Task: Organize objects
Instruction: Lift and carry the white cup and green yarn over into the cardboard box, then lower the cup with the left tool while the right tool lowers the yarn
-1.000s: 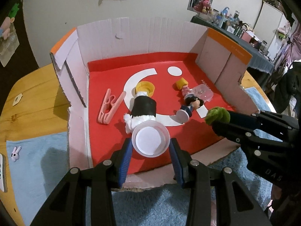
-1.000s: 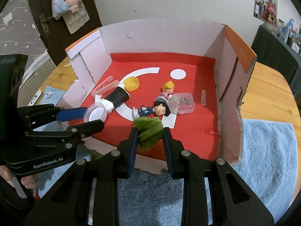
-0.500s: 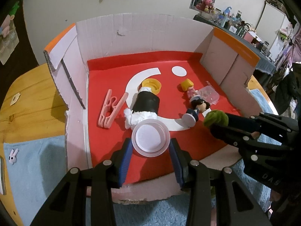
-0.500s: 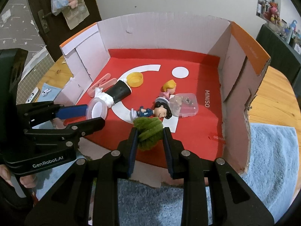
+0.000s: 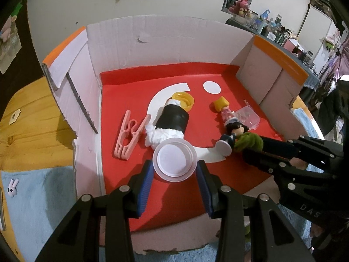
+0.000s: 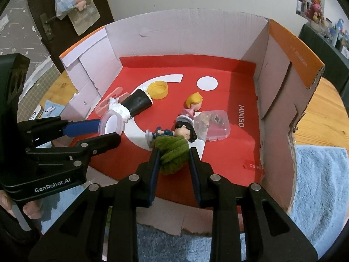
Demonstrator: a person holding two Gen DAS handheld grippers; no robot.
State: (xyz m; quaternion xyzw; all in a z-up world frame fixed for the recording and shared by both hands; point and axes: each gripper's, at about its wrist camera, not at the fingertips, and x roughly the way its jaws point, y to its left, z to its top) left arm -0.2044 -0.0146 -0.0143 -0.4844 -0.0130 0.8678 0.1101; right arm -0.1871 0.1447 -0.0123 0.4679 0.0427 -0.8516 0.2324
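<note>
My left gripper [image 5: 175, 170] is shut on a round clear plastic lid [image 5: 175, 162], holding it over the red floor of a cardboard box [image 5: 165, 43]. The same lid [image 6: 111, 124] shows at the left of the right wrist view. My right gripper [image 6: 172, 155] is shut on a green fuzzy bundle [image 6: 173, 154], low over the box floor beside a dark-haired figurine [image 6: 172, 132]. From the left wrist view the green bundle [image 5: 249, 143] sits at the tip of the right gripper's fingers, near the box's right front.
Inside the box lie a pink clothespin [image 5: 128, 137], a black tube stuffed with white tissue [image 5: 172, 123], a yellow cap [image 5: 183, 100], a blonde figurine [image 6: 194, 103] and a clear plastic case [image 6: 214, 124]. The box stands on a wooden table [image 5: 26, 131] with blue fluffy mats [image 6: 318, 179].
Both grippers have edged forward into the box with their loads; the box looms larger. Grips are unchanged.
</note>
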